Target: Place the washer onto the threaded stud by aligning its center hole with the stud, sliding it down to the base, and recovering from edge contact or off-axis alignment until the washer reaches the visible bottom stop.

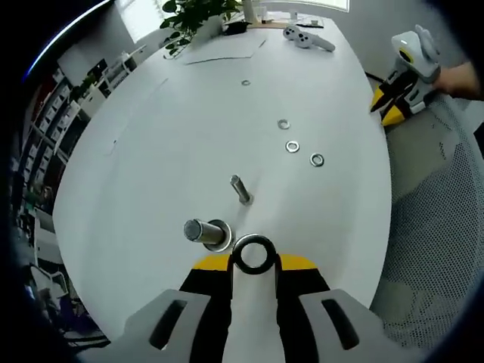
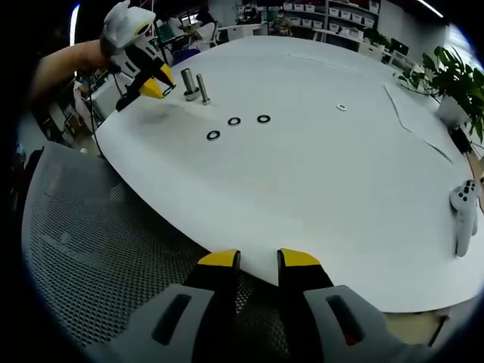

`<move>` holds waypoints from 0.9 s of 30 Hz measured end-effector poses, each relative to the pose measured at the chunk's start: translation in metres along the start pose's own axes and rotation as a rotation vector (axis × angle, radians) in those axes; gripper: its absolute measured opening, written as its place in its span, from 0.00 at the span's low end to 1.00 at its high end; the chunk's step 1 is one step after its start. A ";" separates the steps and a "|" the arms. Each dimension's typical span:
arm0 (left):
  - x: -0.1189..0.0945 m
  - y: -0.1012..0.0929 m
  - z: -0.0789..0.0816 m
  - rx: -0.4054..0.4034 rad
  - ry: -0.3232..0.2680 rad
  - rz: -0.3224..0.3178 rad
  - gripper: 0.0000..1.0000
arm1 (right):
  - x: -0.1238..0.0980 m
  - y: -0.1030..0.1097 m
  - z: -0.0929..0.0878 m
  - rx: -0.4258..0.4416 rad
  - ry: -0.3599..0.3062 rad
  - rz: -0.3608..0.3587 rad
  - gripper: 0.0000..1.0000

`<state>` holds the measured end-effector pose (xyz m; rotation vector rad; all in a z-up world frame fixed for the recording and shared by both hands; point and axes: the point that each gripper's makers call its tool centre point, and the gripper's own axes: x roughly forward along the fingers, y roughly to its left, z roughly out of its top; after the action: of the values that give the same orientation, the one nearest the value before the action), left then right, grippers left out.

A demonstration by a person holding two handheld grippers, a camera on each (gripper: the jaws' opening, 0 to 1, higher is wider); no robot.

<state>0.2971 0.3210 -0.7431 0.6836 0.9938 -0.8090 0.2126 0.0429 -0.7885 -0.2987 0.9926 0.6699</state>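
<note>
Jaws of your left gripper pinch a washer at their tips, just beside the thick stud on the white tabletop. Beyond stands a thinner threaded stud, then three loose washers in a row. Your right gripper hovers at the tabletop's edge over a mesh chair, jaws narrowly parted, holding nothing.

No text, label, brand or number can be read anywhere — either view.
</note>
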 end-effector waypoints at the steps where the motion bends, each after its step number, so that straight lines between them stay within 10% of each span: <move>1: -0.001 0.000 0.001 0.001 0.000 0.003 0.19 | 0.000 0.000 0.000 0.001 -0.001 -0.001 0.23; 27: -0.019 0.028 0.021 0.038 -0.011 0.058 0.19 | 0.000 0.000 0.001 0.004 -0.007 -0.003 0.23</move>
<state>0.3238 0.3238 -0.7135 0.7371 0.9470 -0.7823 0.2134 0.0431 -0.7878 -0.2939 0.9863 0.6660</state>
